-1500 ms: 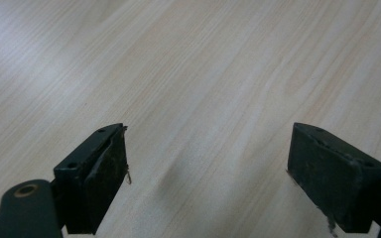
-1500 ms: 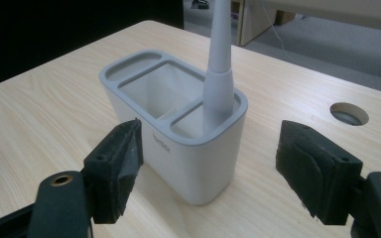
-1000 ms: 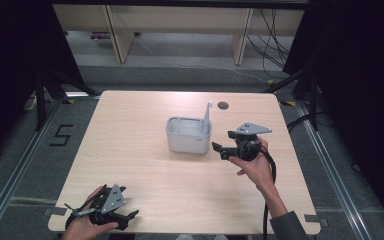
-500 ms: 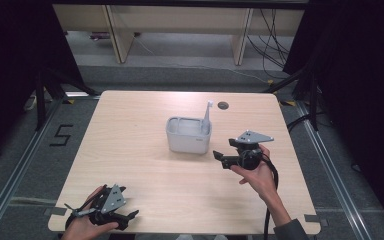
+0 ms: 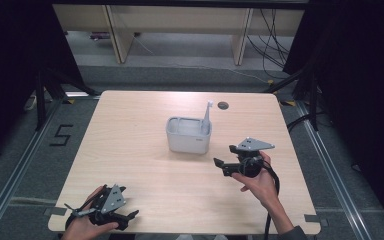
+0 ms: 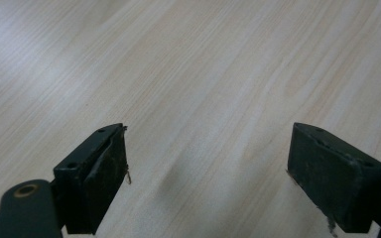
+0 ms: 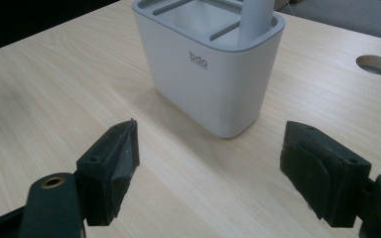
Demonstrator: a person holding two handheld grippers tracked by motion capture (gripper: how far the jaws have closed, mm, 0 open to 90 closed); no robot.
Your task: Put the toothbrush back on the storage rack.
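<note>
Two hand-held grippers, both with jaws apart and empty: right hand-held gripper just beside white slotted holder at mid-bench, left hand-held gripper parked at near edge. Toothbrush upright in holder's back-right slot; placement apparently done, nothing visibly left.

Holder mid-table, a gripper on each side nearer the person.
The holder stands on the table, a brush in its right compartment; the right gripper lies near-right, the left gripper at the near-left edge, a hole far-right.
</note>
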